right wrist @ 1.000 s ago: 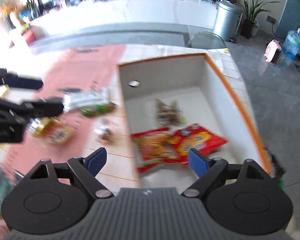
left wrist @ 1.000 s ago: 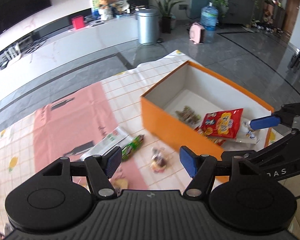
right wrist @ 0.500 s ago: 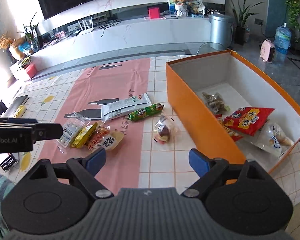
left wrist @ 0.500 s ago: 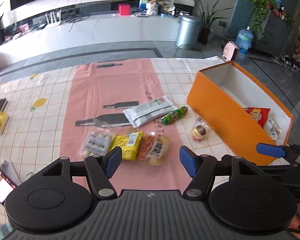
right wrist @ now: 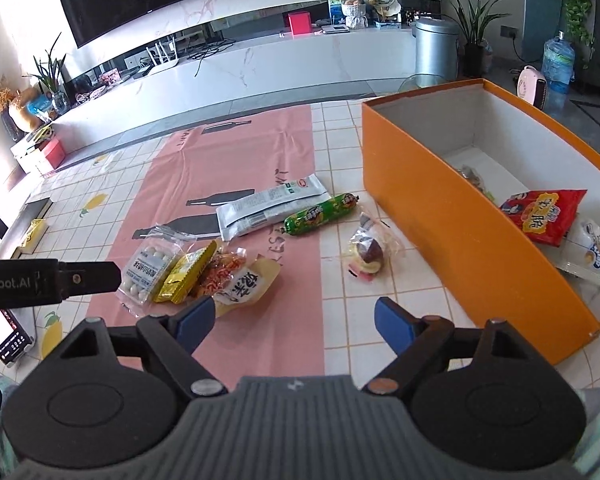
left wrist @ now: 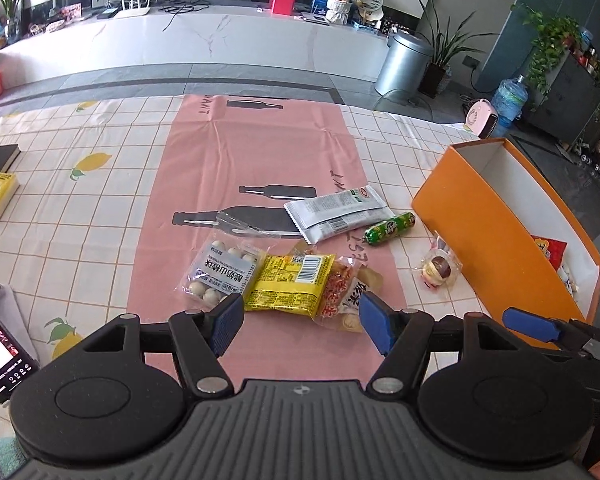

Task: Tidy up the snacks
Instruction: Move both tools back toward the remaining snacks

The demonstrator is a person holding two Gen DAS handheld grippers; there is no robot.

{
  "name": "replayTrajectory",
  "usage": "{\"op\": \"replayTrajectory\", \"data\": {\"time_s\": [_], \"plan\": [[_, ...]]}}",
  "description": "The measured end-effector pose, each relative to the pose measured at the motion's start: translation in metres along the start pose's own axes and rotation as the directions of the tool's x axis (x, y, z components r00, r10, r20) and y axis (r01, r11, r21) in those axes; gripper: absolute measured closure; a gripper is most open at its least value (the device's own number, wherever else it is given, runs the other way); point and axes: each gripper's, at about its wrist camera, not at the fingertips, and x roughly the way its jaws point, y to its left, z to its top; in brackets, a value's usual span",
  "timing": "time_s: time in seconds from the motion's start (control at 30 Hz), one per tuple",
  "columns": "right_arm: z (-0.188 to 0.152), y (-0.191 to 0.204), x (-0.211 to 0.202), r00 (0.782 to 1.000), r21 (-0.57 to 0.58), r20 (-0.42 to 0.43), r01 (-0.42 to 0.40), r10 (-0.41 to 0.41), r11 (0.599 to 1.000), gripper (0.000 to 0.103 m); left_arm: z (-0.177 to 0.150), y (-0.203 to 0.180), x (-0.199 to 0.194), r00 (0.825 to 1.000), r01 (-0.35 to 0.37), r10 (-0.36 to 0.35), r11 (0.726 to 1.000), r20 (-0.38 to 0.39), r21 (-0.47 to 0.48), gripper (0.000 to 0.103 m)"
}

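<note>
Left view, left tool (left wrist: 300, 322): spread, empty, above the yellow pack (left wrist: 288, 282), probably the next pick.
Left view, snacks: crinkly foil and clear film packs loose on the bench (left wrist: 80, 208).
Right view, right tool (right wrist: 294, 322): jaws closing, nothing between them.
Right view, box (right wrist: 452, 216): stiff orange card, white inside, open-topped; red pack (right wrist: 544, 214) already in it.
Right view, sausage (right wrist: 320, 214): green tube just beside the box.

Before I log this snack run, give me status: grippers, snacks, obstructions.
Left gripper open, empty; right gripper empty, jaws closing. Six snacks loose on the tablecloth, orange box partly filled. Nothing blocking.
</note>
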Motion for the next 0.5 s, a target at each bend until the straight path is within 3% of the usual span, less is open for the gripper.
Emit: {"op": "replayTrajectory", "data": {"time_s": [0.5], "plan": [[0.005,-0.010,0.051,0.999,-0.035,-0.021,0.040,-0.041,0.999,0.023,0.010,0.016,0.051,0.997,0.015,-0.019,0.998,-0.070,-0.061,0.025]]}}
